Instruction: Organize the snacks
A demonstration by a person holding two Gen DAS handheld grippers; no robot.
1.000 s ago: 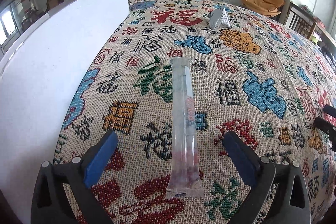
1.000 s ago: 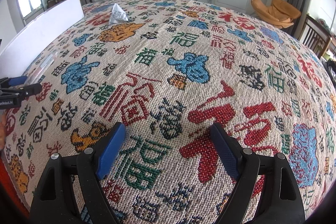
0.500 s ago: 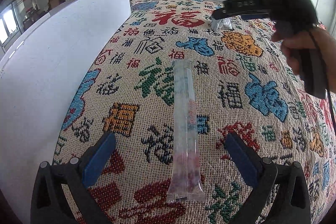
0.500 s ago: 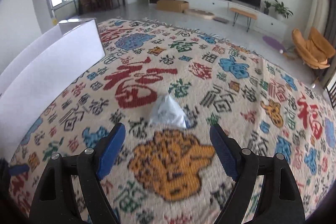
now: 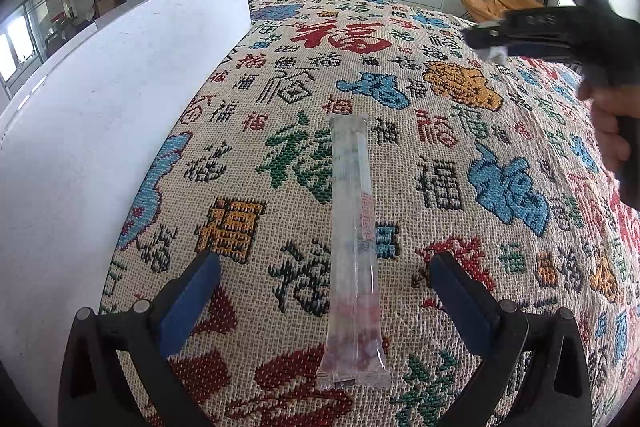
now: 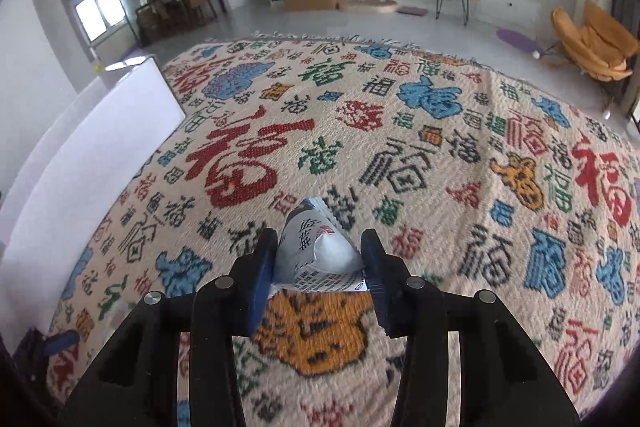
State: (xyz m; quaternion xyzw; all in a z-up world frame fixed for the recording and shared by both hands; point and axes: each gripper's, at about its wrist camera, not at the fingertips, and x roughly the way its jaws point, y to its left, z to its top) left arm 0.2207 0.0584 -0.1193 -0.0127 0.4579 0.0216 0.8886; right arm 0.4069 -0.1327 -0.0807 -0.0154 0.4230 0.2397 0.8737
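My right claw (image 6: pixel 318 267) is closing right now, and the small white snack packet (image 6: pixel 320 251) sits between its blue pads, puffy and crinkled, lying on the patterned cloth (image 6: pixel 440 155) that covers the desk. The left pad looks to be against the packet's side; the right one seems at its corner, though I cannot tell if it is truly pinched yet. Here is my worry: the pouch is soft and slick, so if the pads catch only that corner it may squirt out or flop as I lift. Squeeze too hard and I could crush whatever is inside. The weave is loose too, so a low pad might snag it.

My left claw (image 5: pixel 324 291) hangs wide open over the long clear tube snack (image 5: pixel 354 239), gripping nothing. The tube lies flat and thin; a grab from there could slide off it. The white box (image 5: pixel 100 107) stands just beside it, likely where these go.
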